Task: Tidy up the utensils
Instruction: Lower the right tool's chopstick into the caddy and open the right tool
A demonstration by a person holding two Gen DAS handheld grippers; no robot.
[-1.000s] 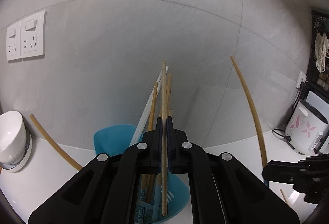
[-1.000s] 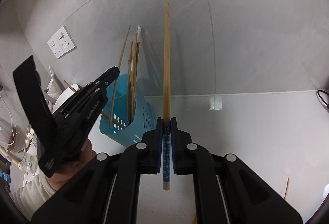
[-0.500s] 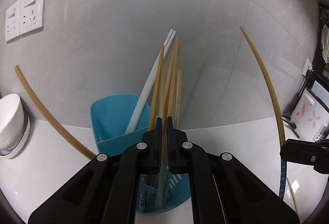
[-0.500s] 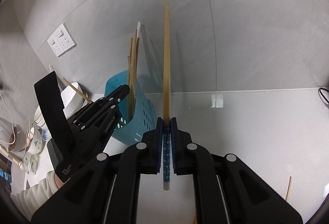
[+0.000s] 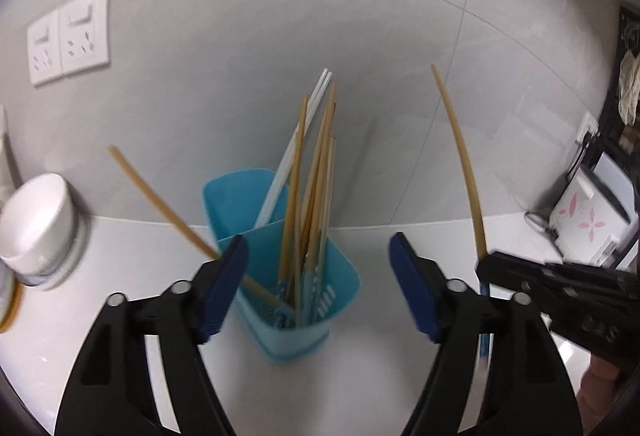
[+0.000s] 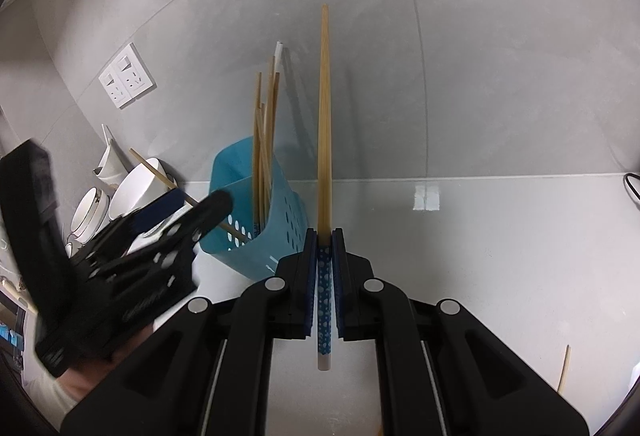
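Note:
A blue perforated holder (image 5: 240, 195) stands on the white counter against the wall, with several wooden chopsticks (image 5: 316, 171) and white ones upright in it. One more chopstick (image 5: 160, 199) leans out of it to the left. My left gripper (image 5: 320, 284) hovers just above the holder, its jaws opening wide with nothing between the pads. My right gripper (image 6: 324, 248) is shut on a wooden chopstick (image 6: 324, 115) with a blue patterned end, held upright to the right of the holder (image 6: 288, 203). In the right wrist view the left gripper (image 6: 192, 209) shows blurred beside the holder.
White bowls and cups (image 6: 136, 191) stand left of the holder. Two wall sockets (image 5: 68, 43) sit above them. A white rice cooker with pink flowers (image 5: 588, 220) is at the far right. A loose chopstick (image 6: 564, 368) lies on the counter at right.
My left gripper has sprung open and let go of its chopstick, which now stands in the holder. The left hand has drawn back a little. The right gripper has not moved.

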